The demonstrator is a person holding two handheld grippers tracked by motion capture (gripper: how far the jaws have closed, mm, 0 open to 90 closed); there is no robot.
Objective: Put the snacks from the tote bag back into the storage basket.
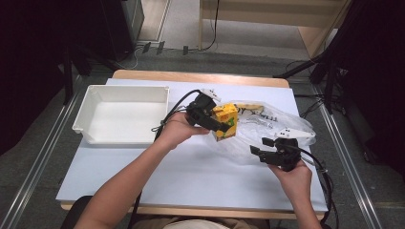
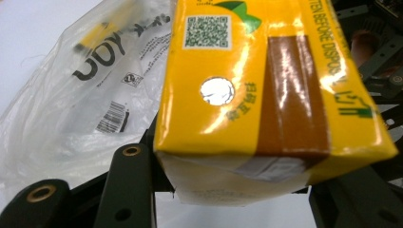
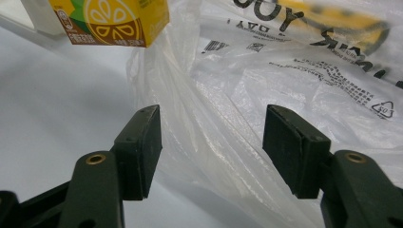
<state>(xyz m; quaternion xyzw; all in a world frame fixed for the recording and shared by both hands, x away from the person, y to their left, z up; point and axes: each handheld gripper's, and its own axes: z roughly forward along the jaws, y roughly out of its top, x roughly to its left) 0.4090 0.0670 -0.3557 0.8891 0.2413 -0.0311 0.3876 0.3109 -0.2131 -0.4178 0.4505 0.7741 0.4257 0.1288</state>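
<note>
A yellow drink carton (image 1: 226, 121) with a lemon picture is held above the white table, and my left gripper (image 1: 217, 123) is shut on it. In the left gripper view the carton (image 2: 266, 90) spans the space between the two black jaws. In the right gripper view the carton (image 3: 111, 21) hangs at the upper left. A clear plastic bag (image 1: 274, 126) with black print lies crumpled to the right of the carton. My right gripper (image 1: 261, 145) stands open at the bag's near edge; the bag (image 3: 266, 95) lies just beyond its spread fingers, with its edge between them.
A white rectangular bin (image 1: 122, 114) sits empty at the table's left. The white table sheet (image 1: 181, 176) stretches bare toward the person. Cables trail from both grippers. Beyond the far edge are floor, cables and stands.
</note>
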